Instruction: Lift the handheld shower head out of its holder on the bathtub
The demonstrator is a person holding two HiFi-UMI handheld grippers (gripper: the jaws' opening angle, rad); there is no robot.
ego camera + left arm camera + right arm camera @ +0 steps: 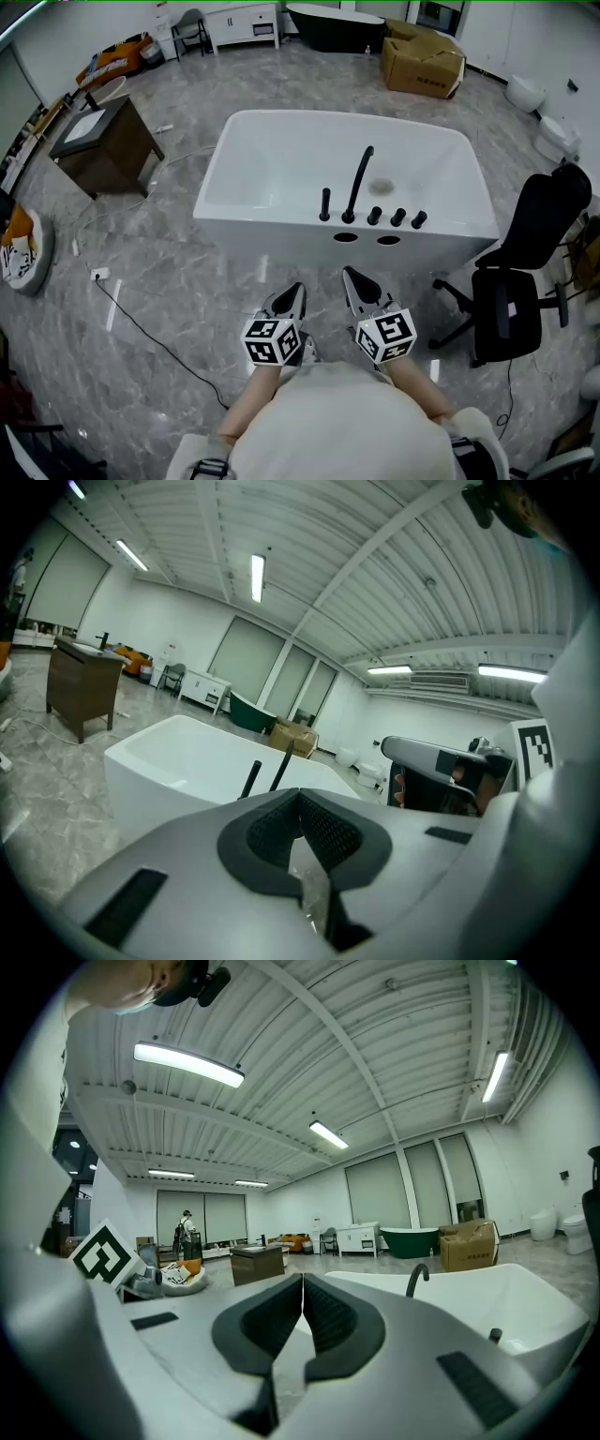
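A white freestanding bathtub [281, 150] stands ahead of me on the grey marble floor. On its near rim stand a curved black spout [357, 180], three black knobs [397, 217] and, at the left of the row, the slim black handheld shower head [324, 203], upright in its holder. My left gripper [299, 287] and right gripper [346, 272] are both shut and empty. They hover side by side over the floor, short of the tub. The left gripper view shows its shut jaws [300, 796] below the shower head [251, 779]. In the right gripper view the shut jaws [302, 1279] sit left of the spout [416, 1279].
A black office chair [525, 281] stands right of the tub. A dark wooden vanity [103, 141] is at the left, with a cable [141, 328] trailing over the floor. A cardboard box [422, 61] and a dark tub [333, 23] are at the back.
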